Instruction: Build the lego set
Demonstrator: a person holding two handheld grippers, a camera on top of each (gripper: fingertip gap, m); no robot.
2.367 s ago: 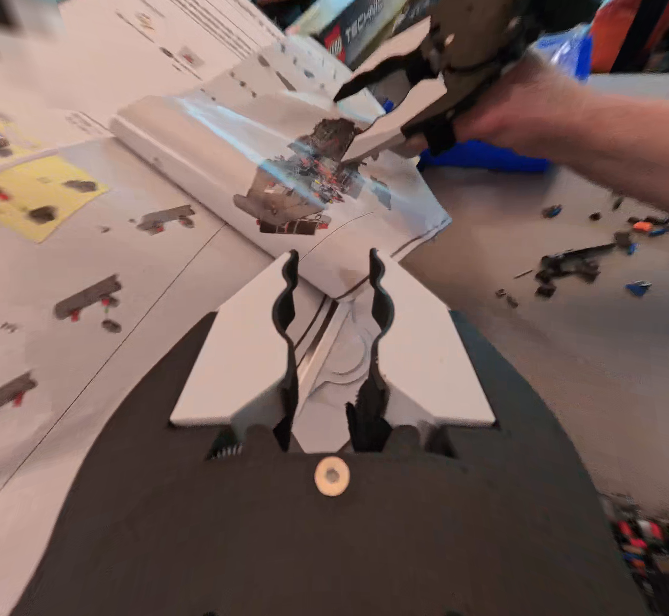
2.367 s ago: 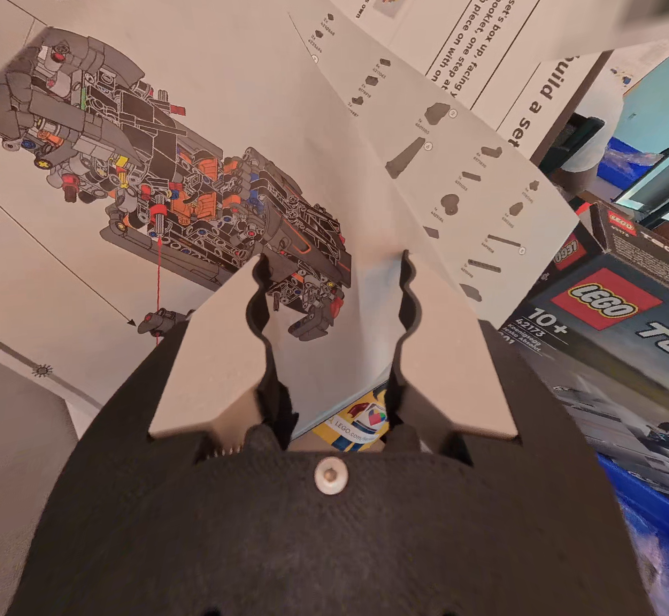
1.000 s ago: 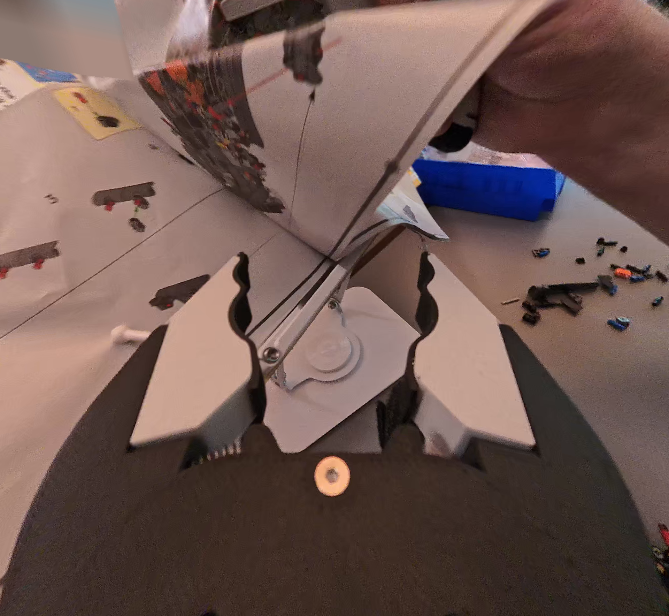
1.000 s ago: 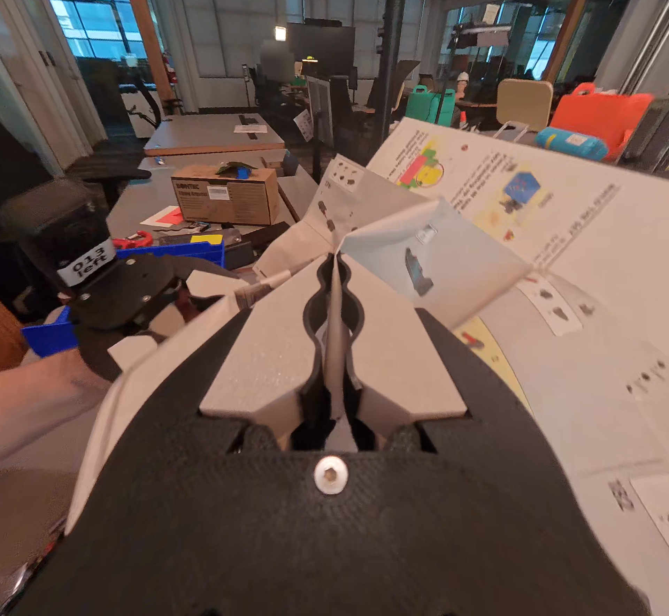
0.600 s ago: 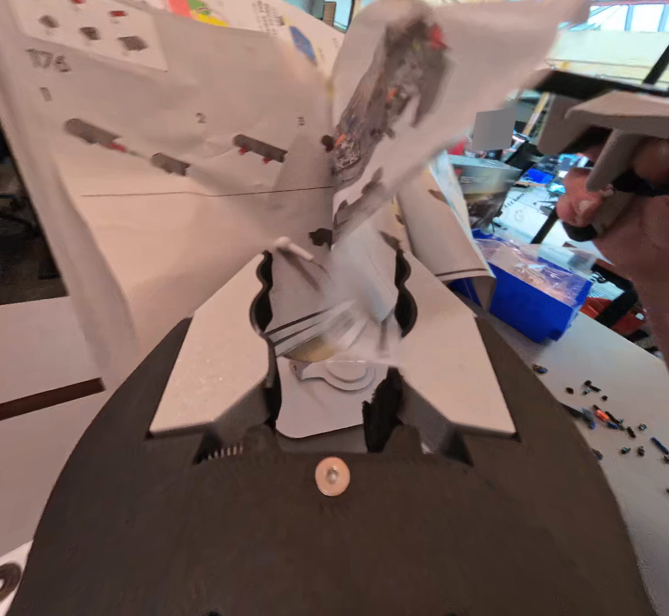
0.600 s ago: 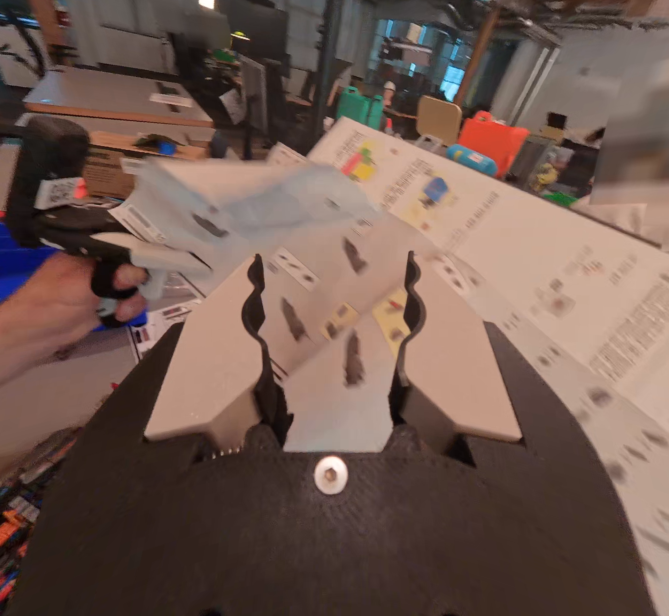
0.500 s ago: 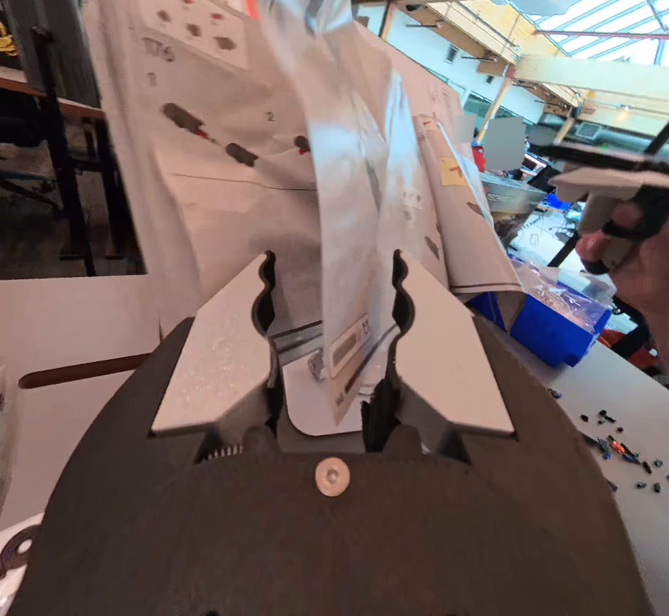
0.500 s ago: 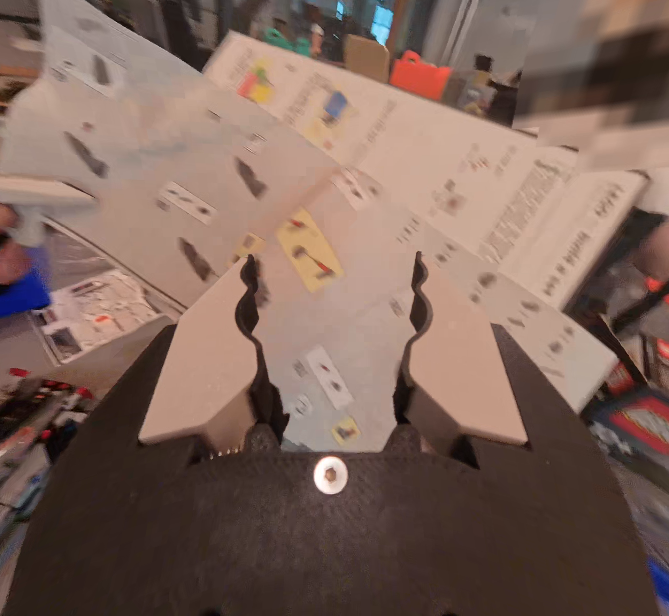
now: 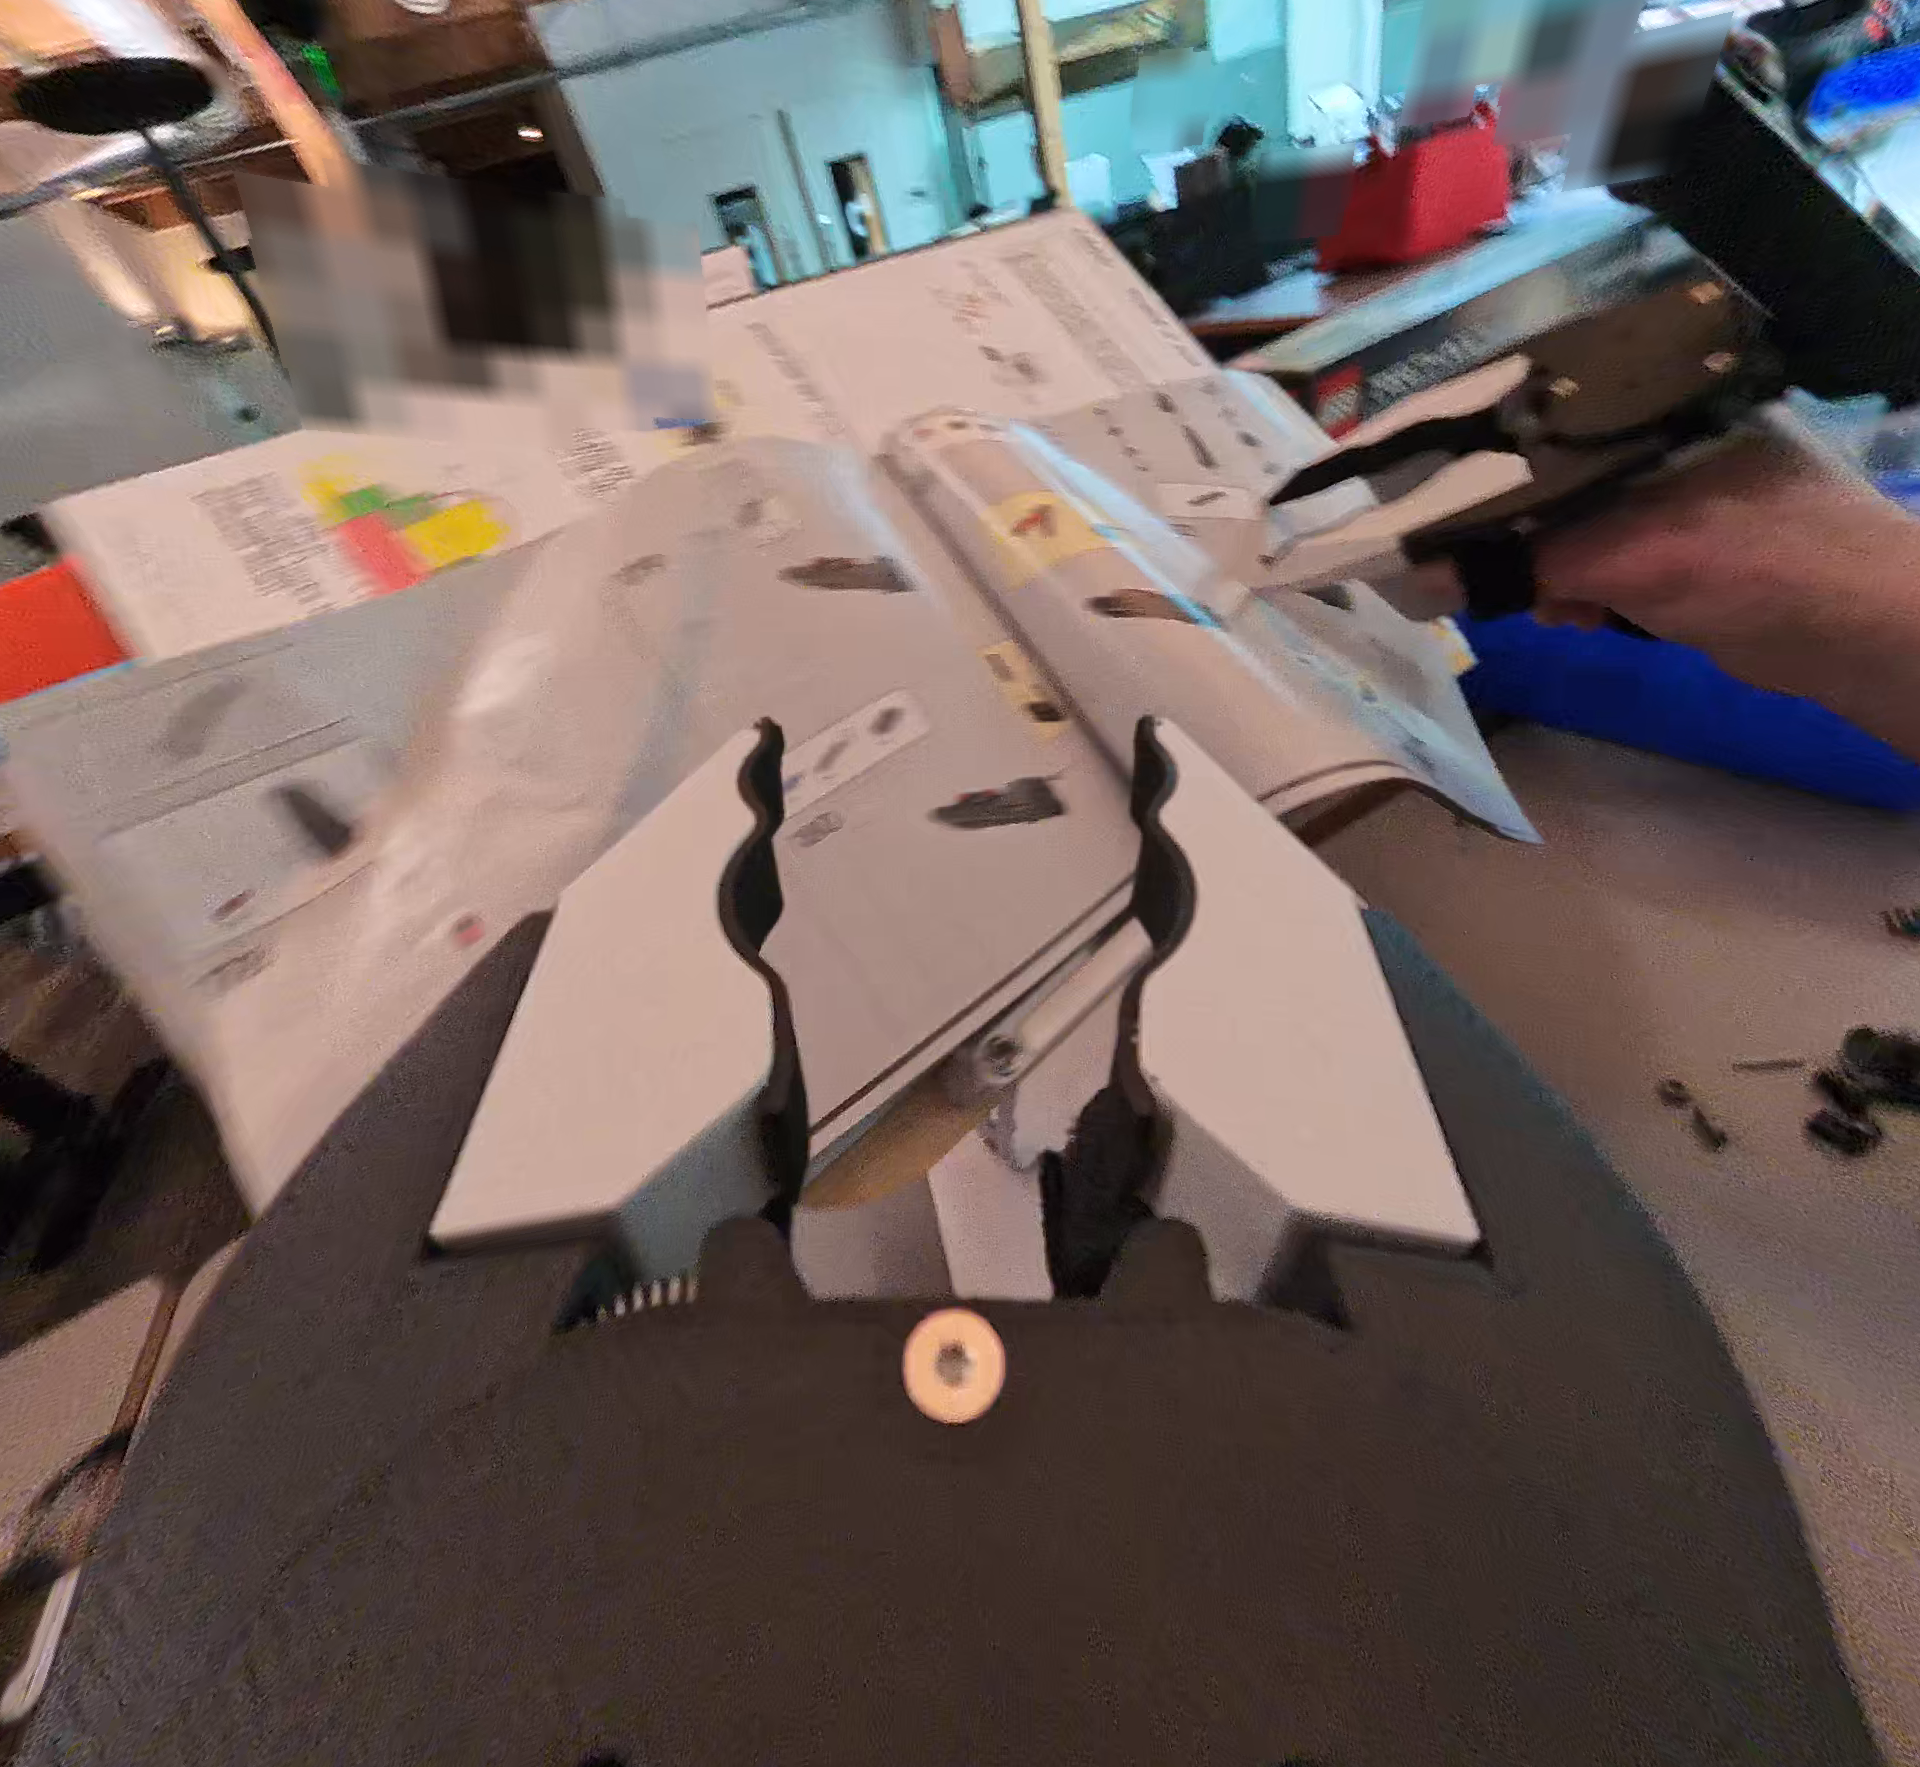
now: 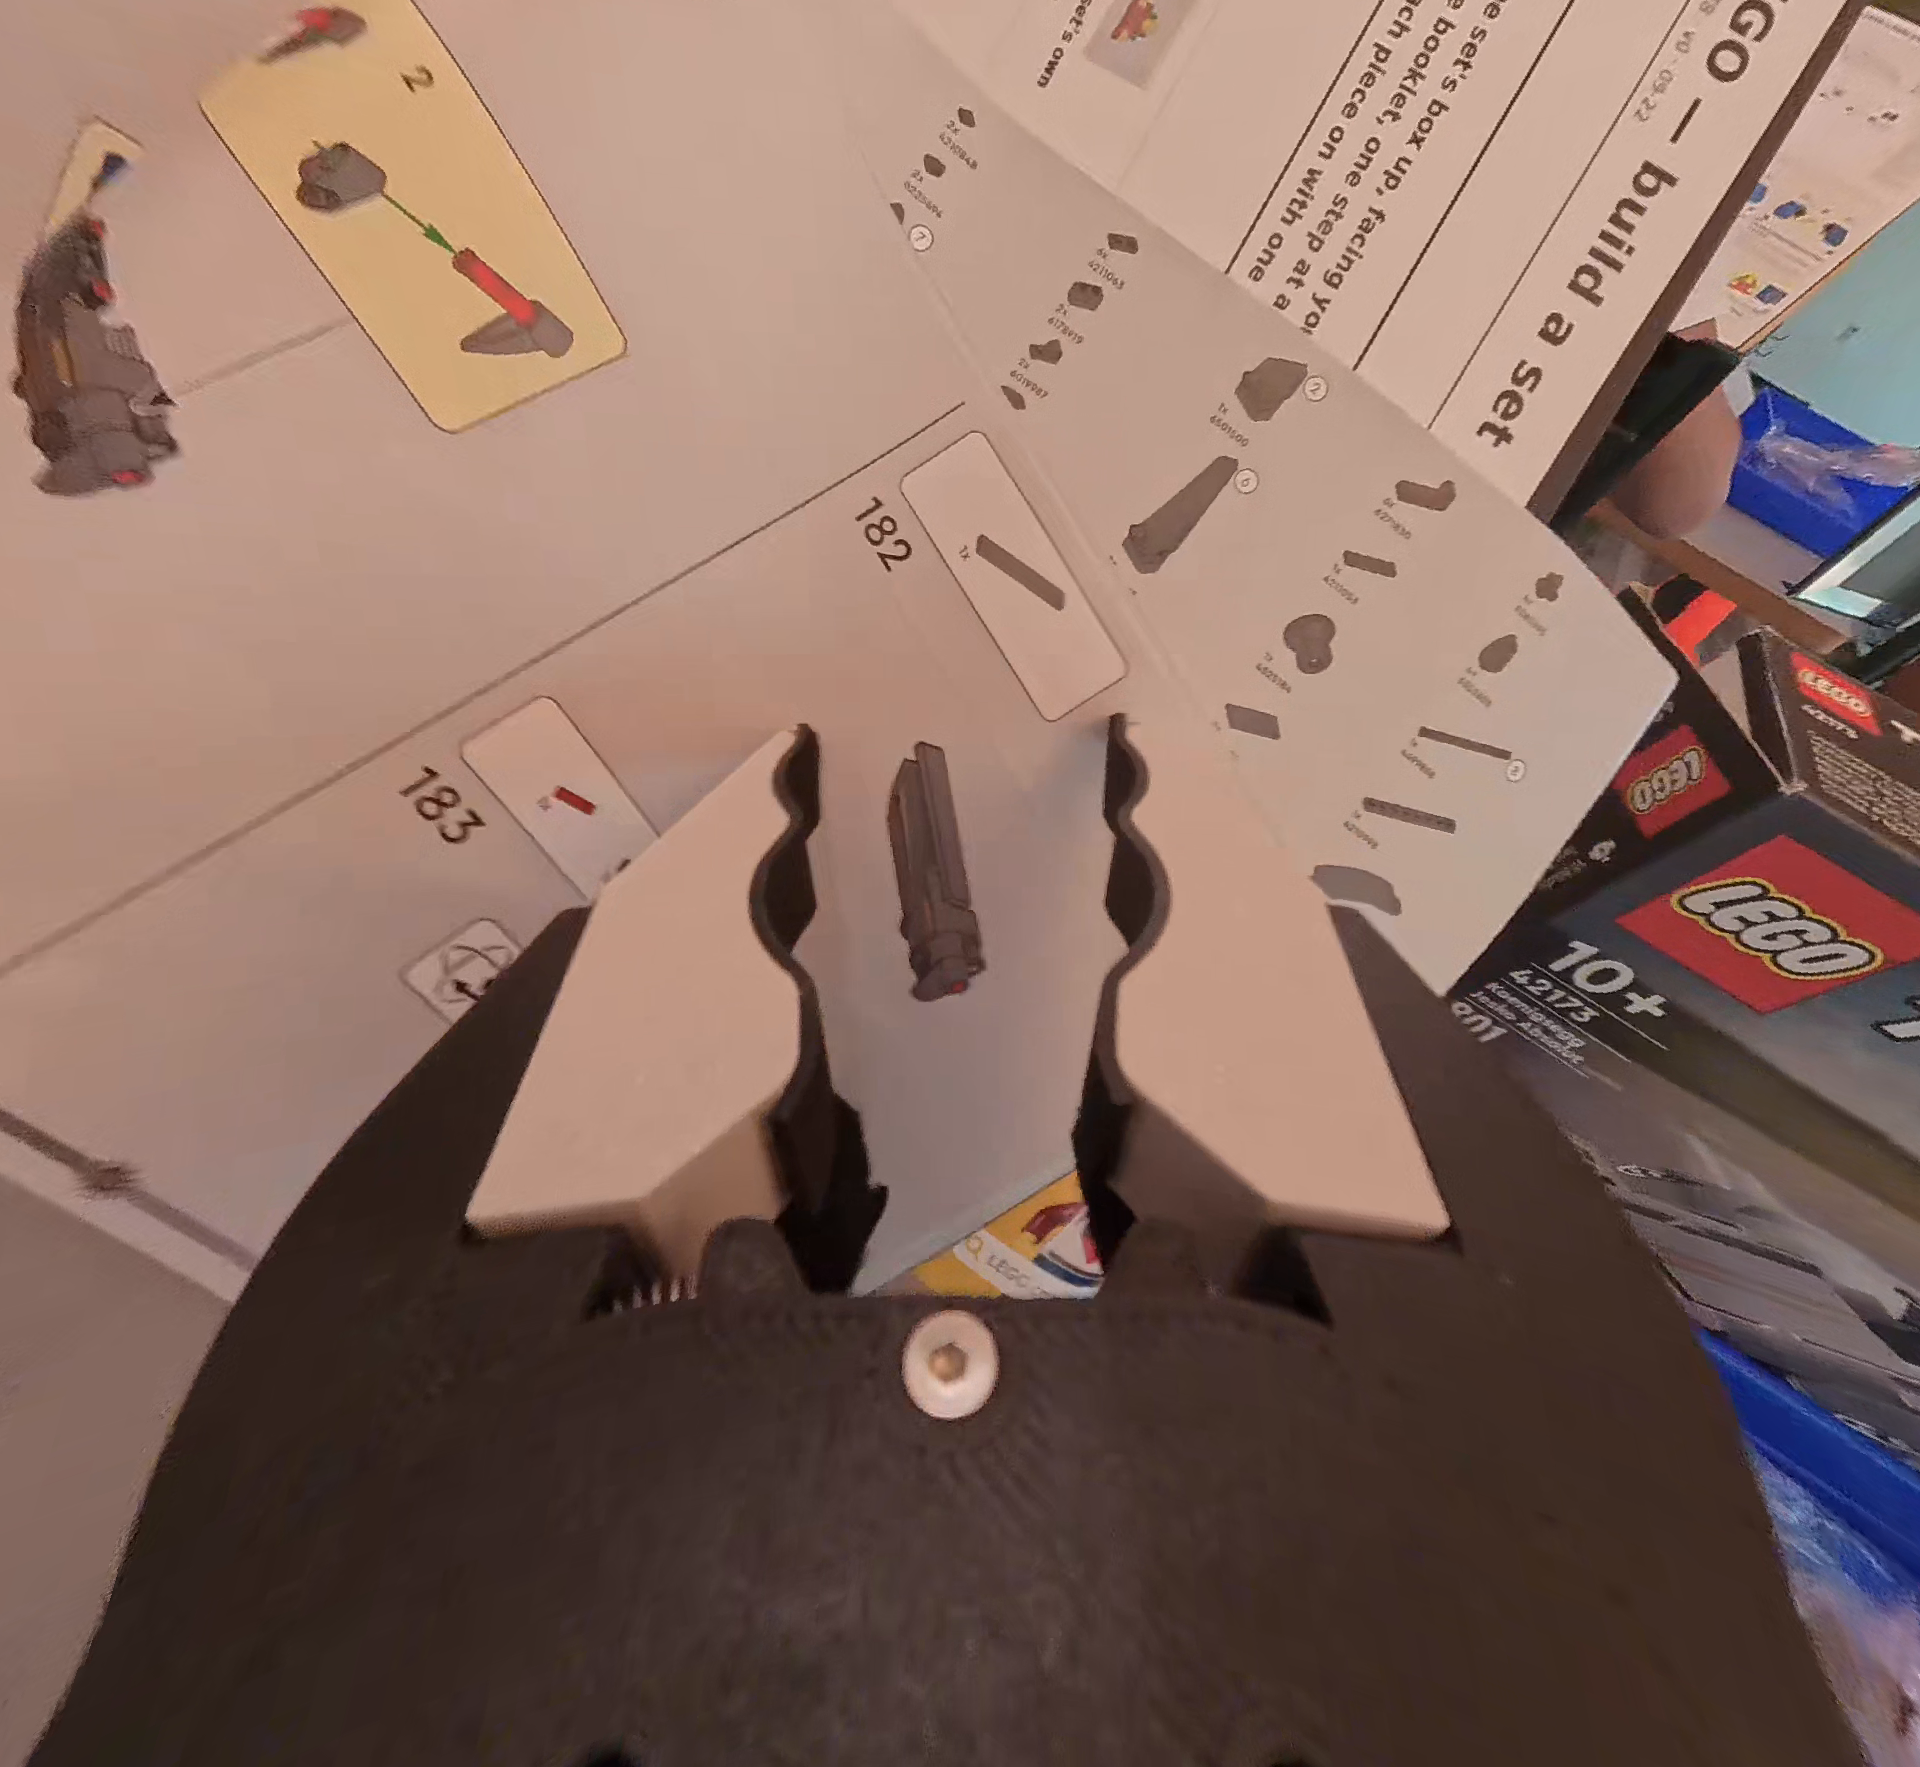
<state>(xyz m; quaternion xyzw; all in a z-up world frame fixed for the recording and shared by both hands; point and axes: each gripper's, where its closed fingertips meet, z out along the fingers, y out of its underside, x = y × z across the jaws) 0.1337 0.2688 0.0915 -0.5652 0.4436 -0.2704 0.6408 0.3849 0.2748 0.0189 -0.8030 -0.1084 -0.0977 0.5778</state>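
In the left wrist view, I am holding my left gripper (image 9: 954, 787) with its fingers apart, clamped on nothing, pointing over the open instruction booklet (image 9: 852, 678). The booklet is lying spread on a stand whose metal bar (image 9: 1049, 1011) is showing between my fingers near the bottom edge of the pages. A page on the left is looking blurred. Farther right, my right gripper (image 9: 1392, 496) is hovering over the right-hand pages, its fingers slightly apart, with my right hand (image 9: 1704, 574) wrapped around the handle. Behind the booklet a large white instruction sheet (image 9: 312, 533) with coloured blocks is standing tilted. A blue bin (image 9: 1662, 709) is sitting just beyond the booklet's right edge, and small dark lego pieces (image 9: 1849, 1094) are lying scattered on the grey table (image 9: 1558, 938) at the right.

In the right wrist view, I am pointing my right gripper (image 10: 956, 751) down at the booklet (image 10: 623, 522), fingers apart and holding nothing. Between them the page is showing a drawing of a long dark part. The far right page, a parts list, is curling up. Beyond it the white instruction sheet (image 10: 1455, 107) is lying, and the lego box (image 10: 1714, 990) is sitting to the right, just beside the booklet's edge.
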